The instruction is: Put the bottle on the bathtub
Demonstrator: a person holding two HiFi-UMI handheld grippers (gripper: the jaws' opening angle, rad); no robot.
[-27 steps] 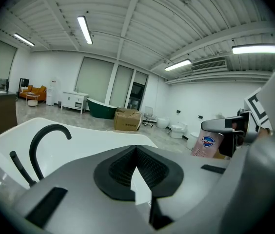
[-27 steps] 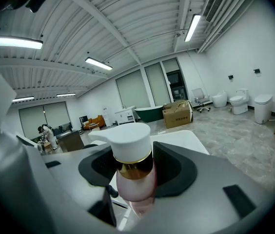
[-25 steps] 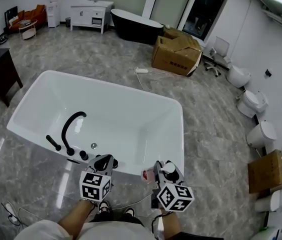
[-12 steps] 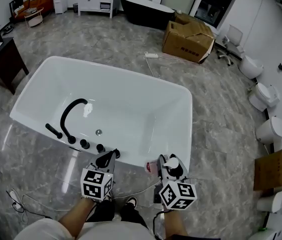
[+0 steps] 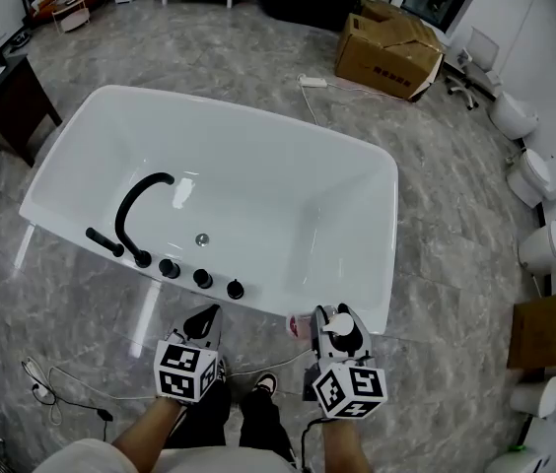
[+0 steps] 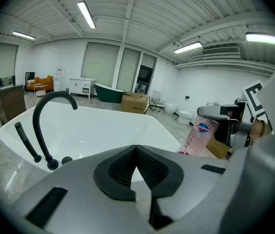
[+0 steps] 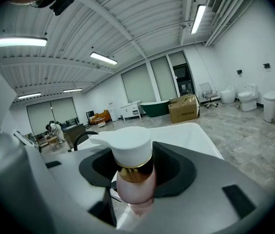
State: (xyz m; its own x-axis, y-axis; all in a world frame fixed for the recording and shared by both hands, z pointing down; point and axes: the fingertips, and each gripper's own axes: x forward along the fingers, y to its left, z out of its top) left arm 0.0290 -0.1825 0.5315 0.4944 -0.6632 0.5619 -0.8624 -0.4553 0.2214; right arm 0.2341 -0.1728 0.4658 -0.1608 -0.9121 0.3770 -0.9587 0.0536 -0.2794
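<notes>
A white bathtub (image 5: 357, 156) with a black arched faucet (image 5: 138, 205) fills the middle of the head view. My right gripper (image 5: 329, 327) is shut on a pink pump bottle (image 7: 133, 172) with a white pump head; it hangs just in front of the tub's near rim, close to the right corner. From the left gripper view the bottle (image 6: 199, 136) shows its pink label, upright. My left gripper (image 5: 203, 318) is shut with nothing in it, just short of the near rim below the black knobs (image 5: 202, 279).
Cardboard boxes (image 5: 391, 45) lie on the floor beyond the tub. White toilets (image 5: 537, 173) line the right wall. A dark desk (image 5: 0, 97) stands at left. Cables (image 5: 66, 382) trail on the marble floor by my feet.
The view has tilted down and closer to the tub. Both grippers have sunk toward the near rim, the bottle still in the right one.
</notes>
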